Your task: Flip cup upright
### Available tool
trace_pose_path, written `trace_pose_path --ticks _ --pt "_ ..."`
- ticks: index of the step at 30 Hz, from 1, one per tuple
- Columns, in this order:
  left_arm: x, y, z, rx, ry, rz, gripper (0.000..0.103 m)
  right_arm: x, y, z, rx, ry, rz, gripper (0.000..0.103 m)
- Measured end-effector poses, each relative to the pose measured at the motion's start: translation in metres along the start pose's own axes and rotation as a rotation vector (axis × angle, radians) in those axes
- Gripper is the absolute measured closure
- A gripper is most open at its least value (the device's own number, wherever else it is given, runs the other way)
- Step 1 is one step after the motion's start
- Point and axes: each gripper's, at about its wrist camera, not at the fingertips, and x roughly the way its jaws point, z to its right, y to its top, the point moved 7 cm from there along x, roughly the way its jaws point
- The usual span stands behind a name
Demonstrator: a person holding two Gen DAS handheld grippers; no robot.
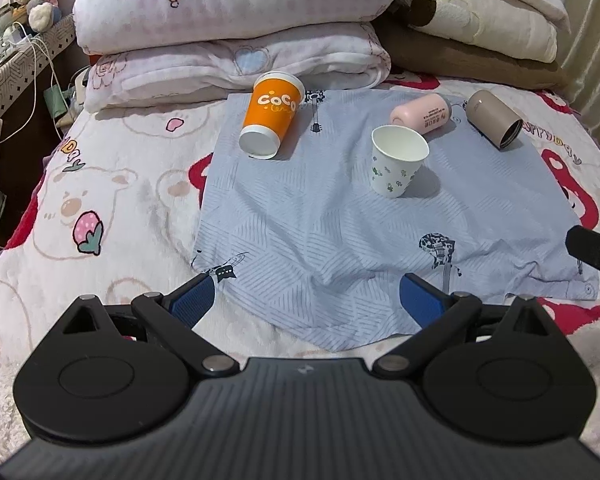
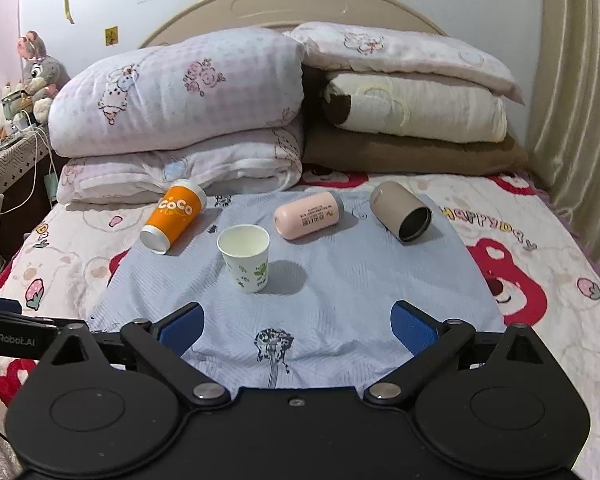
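A white paper cup with green leaf print [image 1: 398,160] [image 2: 246,258] stands upright, mouth up, on a light blue cloth [image 1: 320,232] [image 2: 320,300]. An orange "CoCo" cup [image 1: 271,114] [image 2: 174,218] lies on its side at the cloth's far left. A pink cup [image 1: 420,113] [image 2: 308,215] and a beige cup [image 1: 494,118] [image 2: 400,211] lie on their sides at the far right. My left gripper [image 1: 306,300] and right gripper [image 2: 296,326] are open and empty, low over the cloth's near edge, well short of the cups.
The cloth lies on a bed with a cartoon-print blanket [image 1: 100,184] [image 2: 540,264]. Folded quilts and pillows [image 1: 228,20] [image 2: 188,96] are stacked behind the cups. A bedside stand with cables and plush toys [image 1: 16,48] is at the left. Curtains [image 2: 572,120] hang at the right.
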Motion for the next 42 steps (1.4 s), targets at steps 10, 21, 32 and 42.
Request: trace_pose_path --ticks 10,21,32,42 --pt "0.011 -0.006 0.004 0.015 0.017 -0.029 0.003 0.007 -0.009 0.000 0.002 -0.043 -0.044 0.002" --pt "0.013 -0.007 -0.001 0.014 0.033 -0.039 0.003 0.010 -0.009 -0.002 -0.025 -0.056 -0.047 0.002" --pt "0.011 -0.006 -0.004 0.007 0.034 -0.039 0.003 0.009 -0.011 -0.006 -0.031 -0.057 -0.050 0.002" --pt "0.006 -0.006 -0.006 0.003 0.041 -0.028 0.003 0.011 -0.013 -0.003 -0.029 -0.066 -0.059 0.002"
